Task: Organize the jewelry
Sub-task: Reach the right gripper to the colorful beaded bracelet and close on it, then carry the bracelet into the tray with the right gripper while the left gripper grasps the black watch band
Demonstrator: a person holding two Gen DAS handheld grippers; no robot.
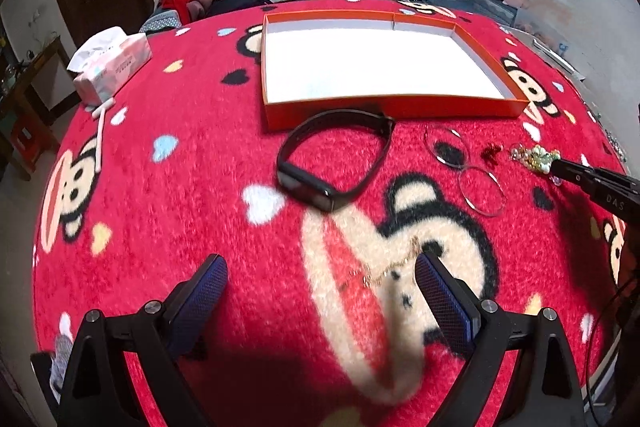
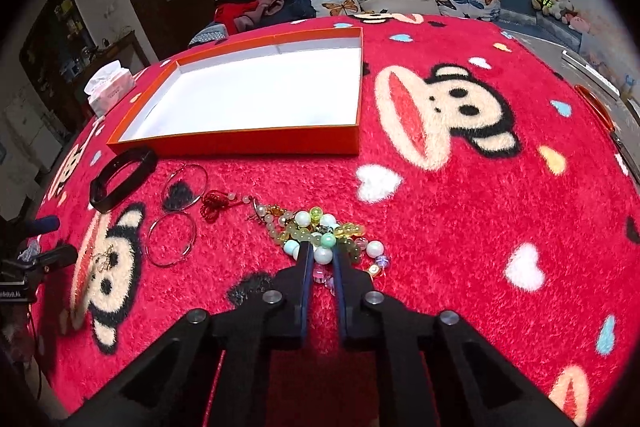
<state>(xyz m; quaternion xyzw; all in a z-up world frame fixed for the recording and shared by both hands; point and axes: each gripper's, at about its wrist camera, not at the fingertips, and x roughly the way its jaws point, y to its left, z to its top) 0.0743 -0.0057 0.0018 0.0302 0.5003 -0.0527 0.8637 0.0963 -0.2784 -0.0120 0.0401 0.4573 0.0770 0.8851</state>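
Beaded bracelet [image 2: 324, 237] between nearly closed right fingers [image 2: 306, 259].

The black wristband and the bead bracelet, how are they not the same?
The black wristband is one plain dark strap; the bead bracelet is many round beads in white, green and yellow. The wristband lies free on the red blanket, standing open in a loop; the bead bracelet is bunched up, and the right gripper is shut on it. Both lie outside the orange box.

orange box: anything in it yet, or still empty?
Empty. The orange box shows only bare white floor in both views. The bead bracelet, black band and hoops all lie on the red blanket outside it.
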